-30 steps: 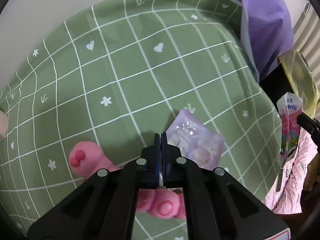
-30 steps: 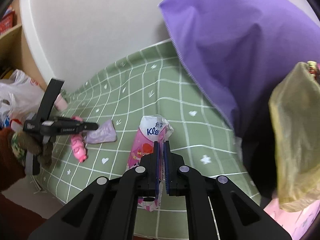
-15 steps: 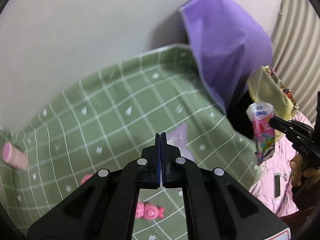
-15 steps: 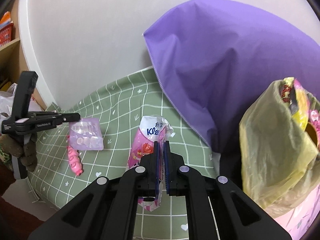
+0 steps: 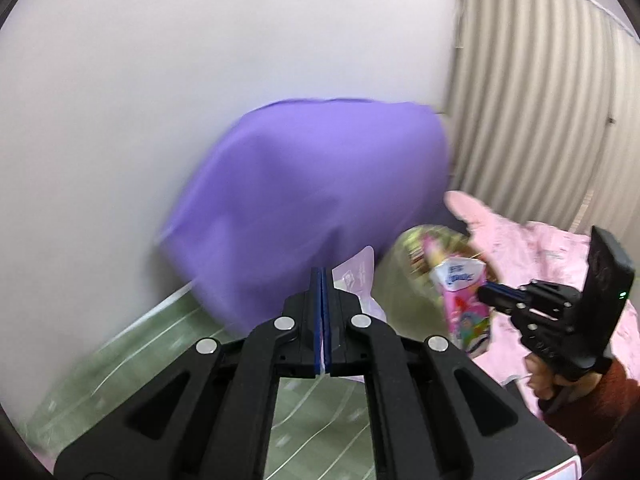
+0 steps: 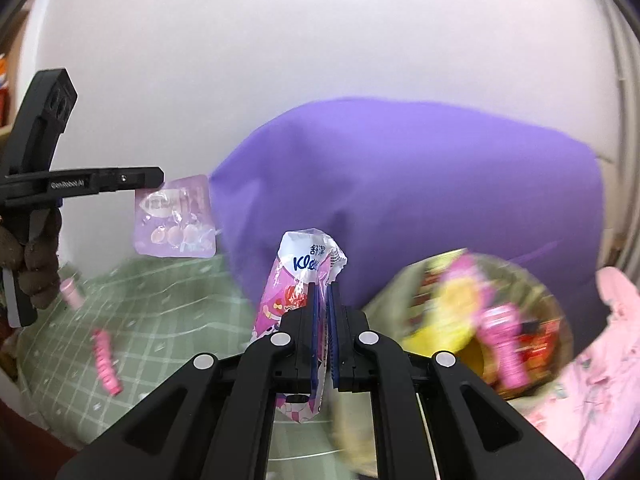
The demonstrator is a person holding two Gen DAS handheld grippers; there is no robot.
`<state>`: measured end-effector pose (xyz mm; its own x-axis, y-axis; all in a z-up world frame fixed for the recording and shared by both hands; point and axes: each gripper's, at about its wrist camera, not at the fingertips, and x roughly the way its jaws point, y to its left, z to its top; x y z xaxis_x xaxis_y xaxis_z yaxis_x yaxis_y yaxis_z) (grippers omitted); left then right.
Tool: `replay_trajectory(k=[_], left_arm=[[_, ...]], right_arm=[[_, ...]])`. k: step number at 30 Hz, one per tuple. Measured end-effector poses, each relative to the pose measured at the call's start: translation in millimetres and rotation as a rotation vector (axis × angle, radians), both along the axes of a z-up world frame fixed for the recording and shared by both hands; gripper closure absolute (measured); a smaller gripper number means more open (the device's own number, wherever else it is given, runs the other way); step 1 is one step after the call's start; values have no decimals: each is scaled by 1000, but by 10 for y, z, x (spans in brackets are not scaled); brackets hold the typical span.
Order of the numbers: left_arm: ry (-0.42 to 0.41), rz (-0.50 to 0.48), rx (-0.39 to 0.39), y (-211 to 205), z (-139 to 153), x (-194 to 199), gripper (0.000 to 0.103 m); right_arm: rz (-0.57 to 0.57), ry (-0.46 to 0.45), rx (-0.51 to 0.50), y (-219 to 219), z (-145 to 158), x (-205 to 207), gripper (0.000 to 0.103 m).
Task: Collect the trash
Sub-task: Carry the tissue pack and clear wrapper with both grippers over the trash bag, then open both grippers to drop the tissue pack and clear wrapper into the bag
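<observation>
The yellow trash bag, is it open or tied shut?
Open. The yellow trash bag gapes at the top, with wrappers and a pink bottle showing inside its mouth.

Counted two black two-finger grippers: left gripper (image 6: pixel 158 177), right gripper (image 6: pixel 323 288). One translucent lilac plastic wrapper (image 6: pixel 174 216). One pink-and-white tissue packet (image 6: pixel 298 280). One yellowish plastic trash bag (image 6: pixel 472 312). One purple fabric cushion (image 6: pixel 420 196). One green checked sheet (image 6: pixel 160 312). Two small pink items lay on it, blurred (image 6: pixel 106 362) (image 6: pixel 72 293).
</observation>
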<state>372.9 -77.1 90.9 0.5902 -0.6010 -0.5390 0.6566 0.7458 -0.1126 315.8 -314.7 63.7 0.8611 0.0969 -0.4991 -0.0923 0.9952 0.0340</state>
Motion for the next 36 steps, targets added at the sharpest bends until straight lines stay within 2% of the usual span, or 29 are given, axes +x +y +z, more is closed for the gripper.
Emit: replay_trajectory(k=[4,8,12,16,19,22,27,31,33,34,36], left_arm=[[19,-120,-17,-716,60,87,103],[68,-197,-18,-1398,-94,158,102],[139,-226,-16,-1932,-330,283,102],[192,-227,50,-2335,-654,417,102],[236,-205,116,-2470,-911,457,102],[274,-184,146,-2475,-1092,476,102],[311,-178,132,-2395,-1173,463,102],[319,-168,104,-2411,-1185,462,100],[312,-156,80,-2350,-1164,476,90],[308,-150,67,-2324,-1152,467,87],[306,-136,34,-2249,-1115,430,78]], right_arm=[[-118,-8,-14,-635,104,-2,96],[-195,14,-16,-1317,136,59,96],[-177,75,13,-1741,37,208,96],[-109,143,1,-1873,-224,509,96],[-59,188,26,-1919,-445,711,96],[0,218,69,-1941,-642,890,96],[59,250,115,-1892,-794,992,96],[39,253,133,-1932,-788,943,95],[13,253,117,-1945,-761,902,95],[8,256,105,-1938,-743,890,91],[-1,250,67,-1891,-690,807,71]])
